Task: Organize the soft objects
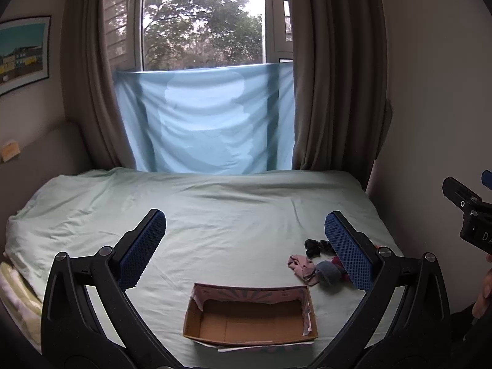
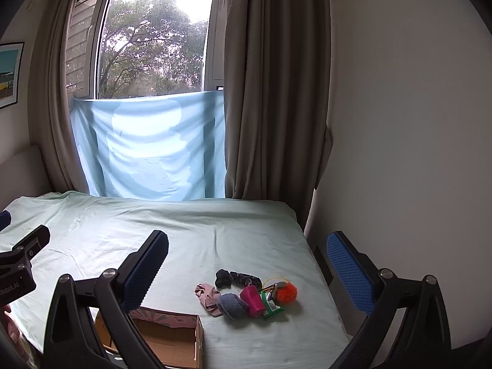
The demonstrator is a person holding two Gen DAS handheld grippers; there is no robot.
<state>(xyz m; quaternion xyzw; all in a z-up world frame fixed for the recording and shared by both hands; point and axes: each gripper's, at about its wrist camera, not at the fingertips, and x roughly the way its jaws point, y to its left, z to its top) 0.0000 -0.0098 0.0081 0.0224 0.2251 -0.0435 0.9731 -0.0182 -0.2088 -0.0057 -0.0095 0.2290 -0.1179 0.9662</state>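
An open cardboard box [image 1: 249,319] sits on the bed near its front edge; it also shows in the right wrist view [image 2: 172,335]. To its right lies a small pile: a pink cloth [image 2: 207,295], a grey-blue sock ball [image 2: 232,306], a black scrunchie [image 2: 238,278], a magenta cup [image 2: 252,300], a green packet [image 2: 272,307] and an orange pom-pom [image 2: 286,292]. In the left wrist view the pink cloth [image 1: 299,266] and sock ball [image 1: 329,273] show. My left gripper [image 1: 246,236] is open above the box. My right gripper [image 2: 247,255] is open above the pile.
The bed [image 1: 215,212] has a pale green sheet. A blue cloth [image 1: 203,123] hangs under the window, with brown curtains on both sides. A wall [image 2: 399,153] borders the bed's right edge. A headboard [image 1: 46,153] stands at the left.
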